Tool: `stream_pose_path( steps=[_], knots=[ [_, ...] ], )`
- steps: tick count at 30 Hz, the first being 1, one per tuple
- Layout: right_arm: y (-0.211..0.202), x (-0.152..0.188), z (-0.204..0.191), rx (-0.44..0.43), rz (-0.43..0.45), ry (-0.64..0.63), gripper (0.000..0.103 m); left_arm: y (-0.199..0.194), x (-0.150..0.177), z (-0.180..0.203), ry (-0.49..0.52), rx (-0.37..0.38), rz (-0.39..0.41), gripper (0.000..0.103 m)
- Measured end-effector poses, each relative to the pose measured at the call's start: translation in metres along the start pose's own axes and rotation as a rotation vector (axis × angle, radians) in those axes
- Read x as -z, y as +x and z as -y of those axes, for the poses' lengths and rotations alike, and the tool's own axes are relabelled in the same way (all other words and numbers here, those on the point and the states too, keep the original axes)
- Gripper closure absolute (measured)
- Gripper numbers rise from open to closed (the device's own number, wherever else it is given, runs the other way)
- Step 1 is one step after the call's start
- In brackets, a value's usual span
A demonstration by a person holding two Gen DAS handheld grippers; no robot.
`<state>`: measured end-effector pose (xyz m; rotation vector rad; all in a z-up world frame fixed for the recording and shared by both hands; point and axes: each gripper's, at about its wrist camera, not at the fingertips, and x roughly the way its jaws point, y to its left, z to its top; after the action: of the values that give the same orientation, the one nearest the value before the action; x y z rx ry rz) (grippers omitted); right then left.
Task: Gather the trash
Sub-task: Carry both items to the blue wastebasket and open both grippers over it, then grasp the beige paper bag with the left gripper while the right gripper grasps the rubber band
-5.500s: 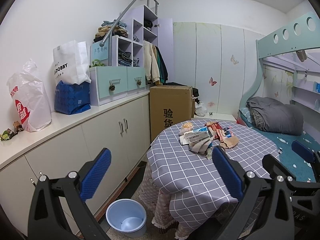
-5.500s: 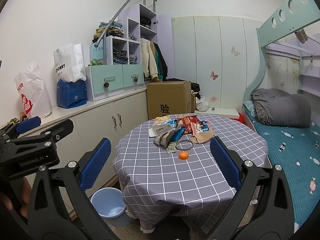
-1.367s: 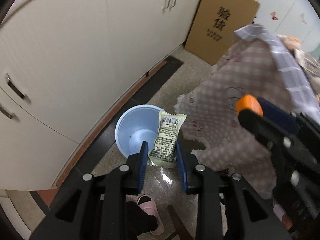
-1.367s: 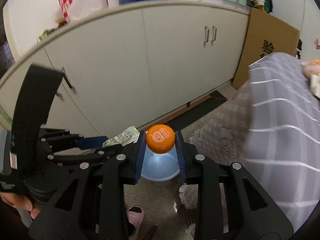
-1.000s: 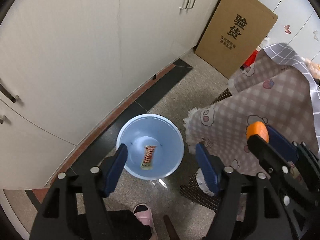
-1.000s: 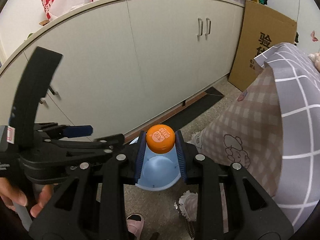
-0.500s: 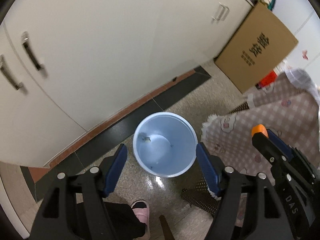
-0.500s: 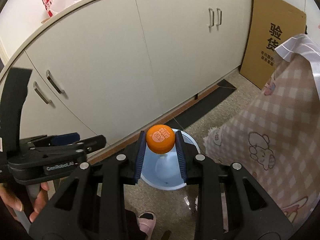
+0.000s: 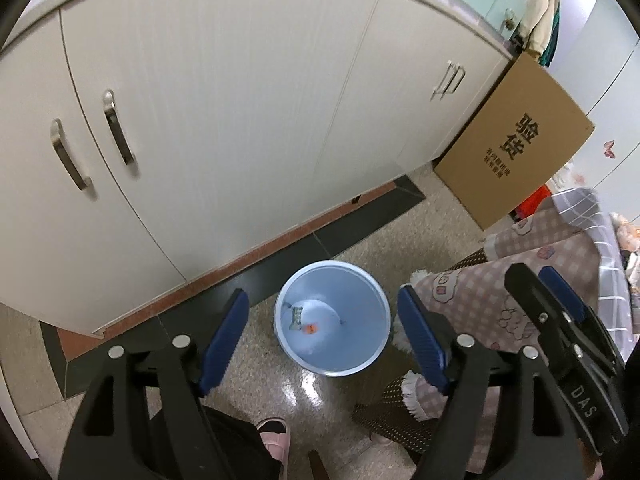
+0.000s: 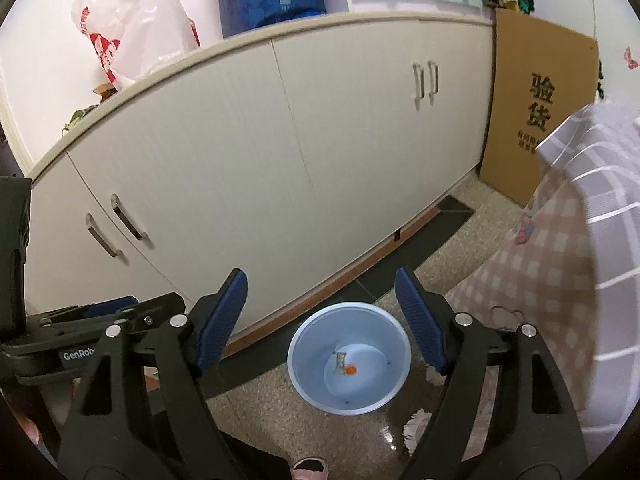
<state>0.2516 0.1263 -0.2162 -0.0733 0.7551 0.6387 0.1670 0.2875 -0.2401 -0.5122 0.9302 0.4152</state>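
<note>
Drop step: right gripper (image 10: 320, 320) jaws opening, empty; left gripper (image 9: 322, 336) opening, empty. Orange cap (image 10: 351, 369) and wrapper (image 10: 340, 361) lie on bin (image 10: 304, 340) bottom (floor, beside cabinet). Next, likely: back to table for more.

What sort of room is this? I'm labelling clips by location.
Probably a lived-in bedroom or storage room at home: long white cabinets, clothes hanging at the far end, a small light-blue plastic waste bin on the speckled floor.

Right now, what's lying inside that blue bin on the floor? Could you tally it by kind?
Inside the blue bin:
Snack wrapper: 1
Orange bottle cap: 1
Total: 2
</note>
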Motion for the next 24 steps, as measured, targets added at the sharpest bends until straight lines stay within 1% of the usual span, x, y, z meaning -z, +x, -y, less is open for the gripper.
stream_pose_path(
  steps=[3, 7, 10, 13, 16, 19, 21, 24],
  knots=[
    [-0.021, -0.005, -0.001, 0.003, 0.028, -0.001, 0.027, -0.018, 0.000, 0.008, 0.012, 0.021, 0.027, 0.028],
    [-0.062, -0.016, 0.000, 0.007, 0.102, 0.008, 0.027, -0.048, 0.001, 0.026, 0.048, 0.056, 0.083, 0.028],
    [-0.095, -0.021, 0.009, 0.024, 0.153, 0.024, 0.027, -0.072, 0.003, 0.047, 0.093, 0.082, 0.132, 0.027],
    [-0.125, -0.019, 0.024, 0.055, 0.194, 0.048, 0.027, -0.093, 0.008, 0.080, 0.166, 0.118, 0.171, 0.027],
    [-0.165, -0.014, 0.054, 0.132, 0.241, 0.077, 0.027, -0.106, 0.015, 0.111, 0.236, 0.151, 0.188, 0.026],
    [-0.193, -0.007, 0.085, 0.203, 0.257, 0.119, 0.028, -0.116, 0.027, 0.153, 0.331, 0.187, 0.210, 0.026],
    [-0.216, 0.003, 0.113, 0.249, 0.261, 0.163, 0.028, -0.122, 0.039, 0.184, 0.409, 0.214, 0.236, 0.026],
    [-0.247, 0.017, 0.154, 0.327, 0.267, 0.220, 0.028, -0.126, 0.060, 0.235, 0.540, 0.234, 0.260, 0.026]
  ],
)
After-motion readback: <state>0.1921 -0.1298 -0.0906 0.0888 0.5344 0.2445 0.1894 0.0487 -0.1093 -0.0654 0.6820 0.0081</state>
